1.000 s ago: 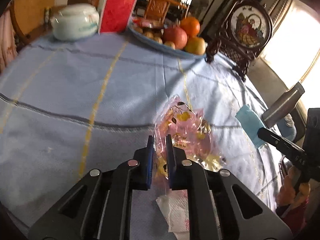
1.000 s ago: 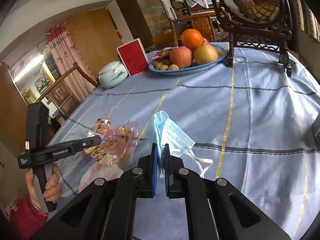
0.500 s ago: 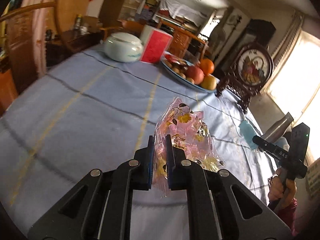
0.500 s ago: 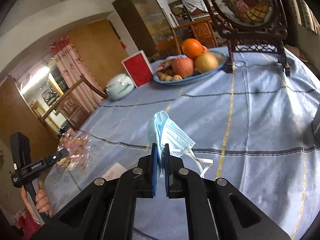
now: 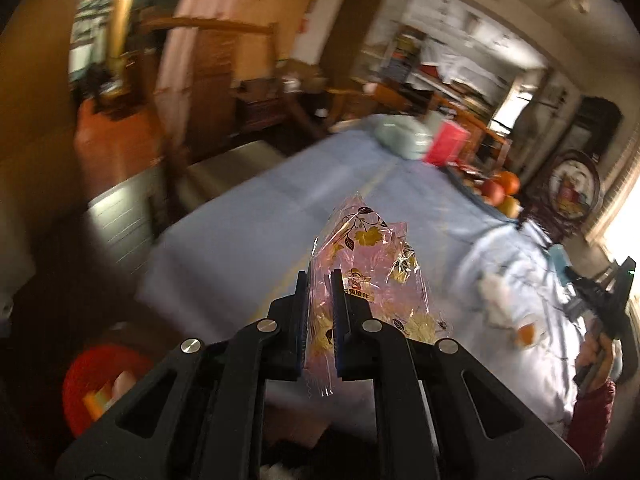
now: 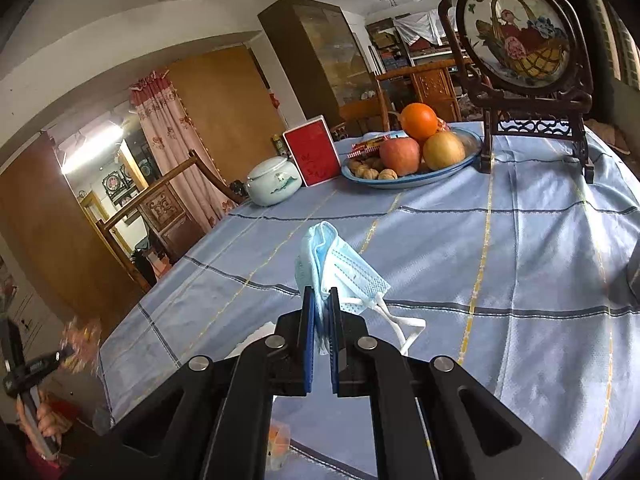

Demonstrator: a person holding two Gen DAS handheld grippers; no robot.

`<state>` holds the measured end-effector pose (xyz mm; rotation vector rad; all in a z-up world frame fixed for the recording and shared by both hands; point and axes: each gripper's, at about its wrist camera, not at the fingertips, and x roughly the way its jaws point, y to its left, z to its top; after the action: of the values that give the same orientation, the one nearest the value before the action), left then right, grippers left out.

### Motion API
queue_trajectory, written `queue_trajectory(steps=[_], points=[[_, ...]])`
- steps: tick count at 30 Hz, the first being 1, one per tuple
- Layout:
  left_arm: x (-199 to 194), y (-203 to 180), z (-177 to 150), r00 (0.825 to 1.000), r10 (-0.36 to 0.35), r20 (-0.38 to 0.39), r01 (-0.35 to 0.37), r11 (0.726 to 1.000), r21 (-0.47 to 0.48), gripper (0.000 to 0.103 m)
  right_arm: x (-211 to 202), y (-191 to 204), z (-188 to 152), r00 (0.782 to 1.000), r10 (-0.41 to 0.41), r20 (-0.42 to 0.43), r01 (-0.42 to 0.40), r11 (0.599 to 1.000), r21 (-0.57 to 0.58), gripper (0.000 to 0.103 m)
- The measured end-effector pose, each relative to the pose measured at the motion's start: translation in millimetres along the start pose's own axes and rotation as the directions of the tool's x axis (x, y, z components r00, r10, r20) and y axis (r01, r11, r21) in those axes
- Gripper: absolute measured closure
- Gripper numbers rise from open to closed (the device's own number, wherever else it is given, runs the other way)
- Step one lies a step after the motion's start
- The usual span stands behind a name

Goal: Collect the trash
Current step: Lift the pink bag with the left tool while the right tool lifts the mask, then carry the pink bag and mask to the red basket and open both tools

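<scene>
Swung off the table edge since the earlier frame, left gripper (image 5: 320, 300) is clamped tight on the pink wrapper (image 5: 368, 268), now held in the air; a red bin (image 5: 100, 384) sits below-left of it. Right gripper (image 6: 320, 312) pinches the blue face mask (image 6: 332, 264), lifted just above the tablecloth (image 6: 520, 260). Far ahead: fruit plate (image 6: 404, 180).
</scene>
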<state>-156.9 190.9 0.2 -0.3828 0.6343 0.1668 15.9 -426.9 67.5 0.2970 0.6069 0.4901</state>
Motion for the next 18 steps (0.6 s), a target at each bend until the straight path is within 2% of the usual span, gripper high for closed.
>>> queue_trajectory(steps=[3, 6, 9, 14, 16, 18], points=[[-18.6, 46.8, -22.3, 0.997, 0.080, -0.019, -0.081, 0.994, -0.077, 0.091, -1.0, -1.2, -1.1, 1.000, 0.003, 0.004, -0.003, 1.000, 0.008, 0.096], [-32.0, 95.3, -46.2, 0.989, 0.137, -0.049, -0.144, 0.975, -0.171, 0.091, -1.0, -0.2, -3.0, 1.000, -0.002, 0.005, 0.002, 1.000, 0.001, 0.096], [-37.2, 145.3, -74.2, 0.979, 0.180, -0.093, -0.200, 0.941, -0.275, 0.091, 1.0, -0.1, -4.5, 1.000, -0.012, 0.002, 0.012, 1.000, -0.006, 0.096], [-30.0, 195.6, -105.3, 0.958, 0.240, -0.157, -0.283, 0.885, -0.370, 0.089, 7.0, -2.3, -6.8, 0.999, -0.034, -0.012, 0.034, 0.999, -0.002, 0.096], [-23.6, 209.1, -115.6, 0.955, 0.234, -0.180, -0.289, 0.866, -0.408, 0.076, 9.6, -2.0, -8.1, 0.999, -0.044, -0.017, 0.044, 0.999, -0.003, 0.096], [-22.3, 219.7, -123.1, 0.946, 0.262, -0.192, -0.322, 0.842, -0.433, 0.044, 10.7, 0.9, -9.6, 0.999, -0.044, -0.018, 0.044, 0.999, -0.005, 0.096]])
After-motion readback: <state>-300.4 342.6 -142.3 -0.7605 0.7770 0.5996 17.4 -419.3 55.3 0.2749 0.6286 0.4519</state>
